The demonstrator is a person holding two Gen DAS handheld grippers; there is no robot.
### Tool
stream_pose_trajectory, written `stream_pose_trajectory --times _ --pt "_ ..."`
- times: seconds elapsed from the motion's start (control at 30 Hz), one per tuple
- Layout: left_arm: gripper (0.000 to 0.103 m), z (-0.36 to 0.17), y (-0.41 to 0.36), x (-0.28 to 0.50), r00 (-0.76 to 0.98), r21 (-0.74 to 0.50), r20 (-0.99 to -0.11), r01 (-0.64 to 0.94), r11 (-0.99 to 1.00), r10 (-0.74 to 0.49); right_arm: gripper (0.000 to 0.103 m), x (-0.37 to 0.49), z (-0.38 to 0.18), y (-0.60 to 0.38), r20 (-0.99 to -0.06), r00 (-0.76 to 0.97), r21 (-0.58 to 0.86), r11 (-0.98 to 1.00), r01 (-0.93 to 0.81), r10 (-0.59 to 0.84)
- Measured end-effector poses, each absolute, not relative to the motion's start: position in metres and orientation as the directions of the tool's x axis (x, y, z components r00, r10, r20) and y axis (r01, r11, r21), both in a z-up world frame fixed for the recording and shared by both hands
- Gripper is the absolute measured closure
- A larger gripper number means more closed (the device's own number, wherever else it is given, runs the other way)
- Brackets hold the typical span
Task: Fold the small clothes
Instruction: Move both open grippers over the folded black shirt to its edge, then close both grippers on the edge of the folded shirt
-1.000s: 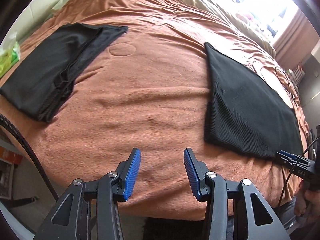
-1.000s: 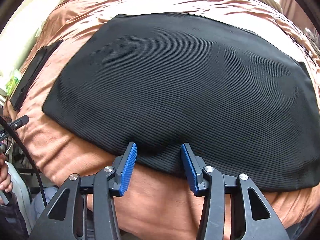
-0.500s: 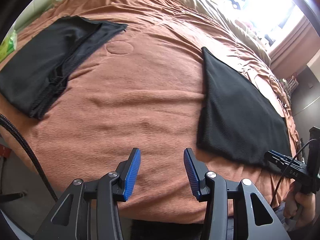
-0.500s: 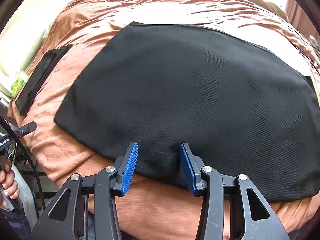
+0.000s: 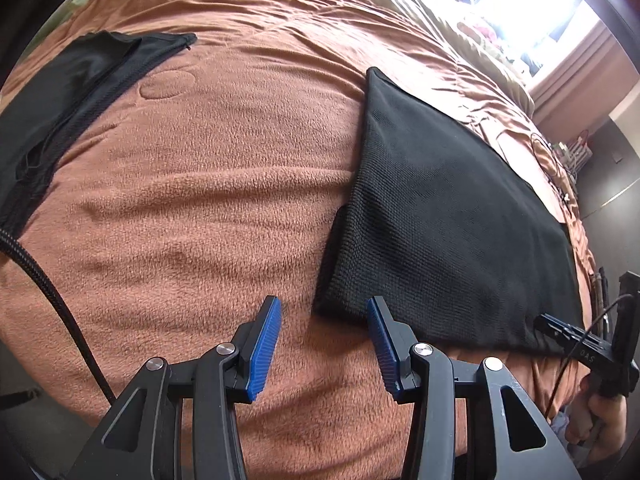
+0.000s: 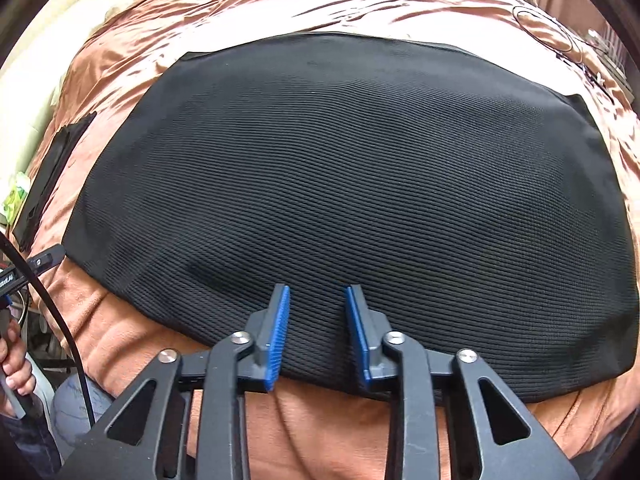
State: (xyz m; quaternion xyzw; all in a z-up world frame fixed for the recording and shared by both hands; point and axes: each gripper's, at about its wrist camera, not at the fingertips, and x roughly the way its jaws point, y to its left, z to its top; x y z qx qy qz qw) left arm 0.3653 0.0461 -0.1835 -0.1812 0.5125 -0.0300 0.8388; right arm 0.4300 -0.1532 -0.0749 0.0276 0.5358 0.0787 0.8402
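- Left gripper: I read the blue pads as spread wide, nothing between them. It hangs over the brown blanket, its right pad at the near-left corner of the black ribbed cloth; I cannot tell whether it touches.
- Right gripper: pads parted but narrower than the left pair, straddling the near hem of the ribbed cloth. Fabric shows in the gap; I see no pinch on it.
- Ribbed cloth lies flat on the blanket, a broad dark panel with a slight dent just beyond the right gripper's pads. From the left wrist view its near edge runs toward the right gripper, seen at that cloth's far-right corner.
- Second black garment: well apart from the ribbed cloth, across open blanket, lying loosely folded with a rumpled inner edge. Right wrist view shows it as a thin dark strip off the ribbed cloth's left side.
- Braided black cable crosses the blanket edge on the side away from the ribbed cloth.
- Bright window beyond the ribbed cloth's far end; detail washed out.
- My left hand shows at the frame edge, left of the ribbed cloth.
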Motion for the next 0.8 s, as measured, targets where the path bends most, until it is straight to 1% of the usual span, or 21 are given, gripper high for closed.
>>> stream_pose_trajectory --times 0.1,0.2,0.23,0.27,0.33,0.37,0.47,0.6,0.63,0.8 --pt "0.056 -0.185 0.042 0.370 0.467 -0.310 -0.859 -0.150 0.939 -0.209 0.082 0.432 -0.073 -0.157 -0.893 0.416 0.143 0.984 -0.105 0.174" --pt "0.057 -0.188 0.041 0.373 0.462 -0.299 -0.866 -0.169 0.939 -0.192 0.083 0.438 -0.073 -0.161 -0.889 0.419 0.155 0.982 -0.103 0.185" --pt "0.061 -0.188 0.040 0.373 0.463 -0.293 -0.867 -0.174 0.940 -0.184 0.083 0.441 -0.073 -0.161 -0.888 0.421 0.153 0.983 -0.101 0.182" --pt "0.073 -0.189 0.039 0.373 0.465 -0.282 -0.868 -0.178 0.943 -0.172 0.083 0.444 -0.073 -0.161 -0.888 0.422 0.155 0.982 -0.104 0.185" --pt "0.084 -0.191 0.038 0.374 0.463 -0.288 -0.868 -0.178 0.941 -0.179 0.083 0.451 -0.073 -0.165 -0.886 0.421 0.160 0.981 -0.110 0.192" --pt "0.087 -0.192 0.036 0.373 0.466 -0.288 -0.866 -0.175 0.941 -0.178 0.083 0.455 -0.074 -0.165 -0.886 0.421 0.161 0.980 -0.113 0.194" --pt "0.090 -0.191 0.034 0.373 0.470 -0.271 -0.868 -0.174 0.947 -0.162 0.083 0.468 -0.076 -0.164 -0.884 0.420 0.173 0.978 -0.118 0.207" --pt "0.090 -0.191 0.036 0.372 0.470 -0.282 -0.867 -0.187 0.941 -0.167 0.083 0.490 -0.078 -0.164 -0.882 0.416 0.185 0.975 -0.126 0.221" --pt "0.090 -0.191 0.037 0.372 0.471 -0.287 -0.866 -0.192 0.938 -0.168 0.088 0.497 -0.079 -0.164 -0.882 0.416 0.185 0.975 -0.122 0.219" --pt "0.090 -0.191 0.036 0.372 0.470 -0.290 -0.867 -0.211 0.933 -0.163 0.097 0.525 -0.079 -0.172 -0.882 0.429 0.168 0.980 -0.103 0.196"
